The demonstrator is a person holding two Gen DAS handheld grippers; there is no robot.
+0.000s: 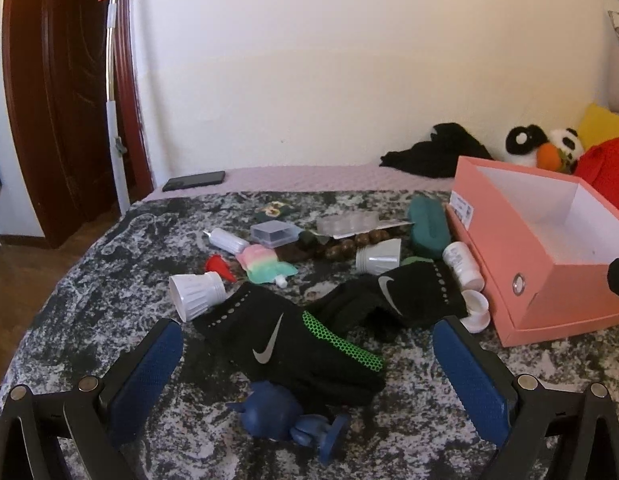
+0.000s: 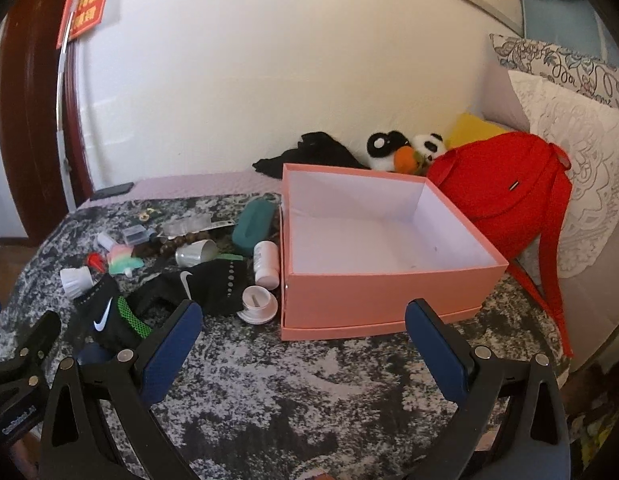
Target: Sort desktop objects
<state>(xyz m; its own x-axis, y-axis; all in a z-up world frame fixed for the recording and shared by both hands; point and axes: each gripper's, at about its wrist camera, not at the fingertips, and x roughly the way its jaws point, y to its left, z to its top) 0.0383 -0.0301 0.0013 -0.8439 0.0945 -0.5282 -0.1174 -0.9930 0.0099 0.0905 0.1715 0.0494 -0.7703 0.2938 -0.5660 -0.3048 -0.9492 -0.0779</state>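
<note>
A pink box [image 2: 385,292] with a white inside stands open on the marbled cloth; it also shows at the right in the left wrist view [image 1: 549,280]. My left gripper [image 1: 309,336] is open over a black glove with green mesh [image 1: 293,344], with a blue figurine [image 1: 277,416] just below it. A second black glove [image 1: 397,292], white ribbed caps [image 1: 195,294], a white bottle [image 1: 463,264], a teal case [image 1: 427,226] and wooden beads [image 1: 349,246] lie beyond. My right gripper [image 2: 303,316] is open in front of the box, holding nothing.
A red backpack [image 2: 505,200] leans right of the box, with pillows [image 2: 581,152] behind it. Plush pandas [image 2: 405,148] and a black garment [image 2: 309,152] lie by the wall. A dark phone [image 1: 195,181] rests at the far left edge. A brown door [image 1: 57,92] stands left.
</note>
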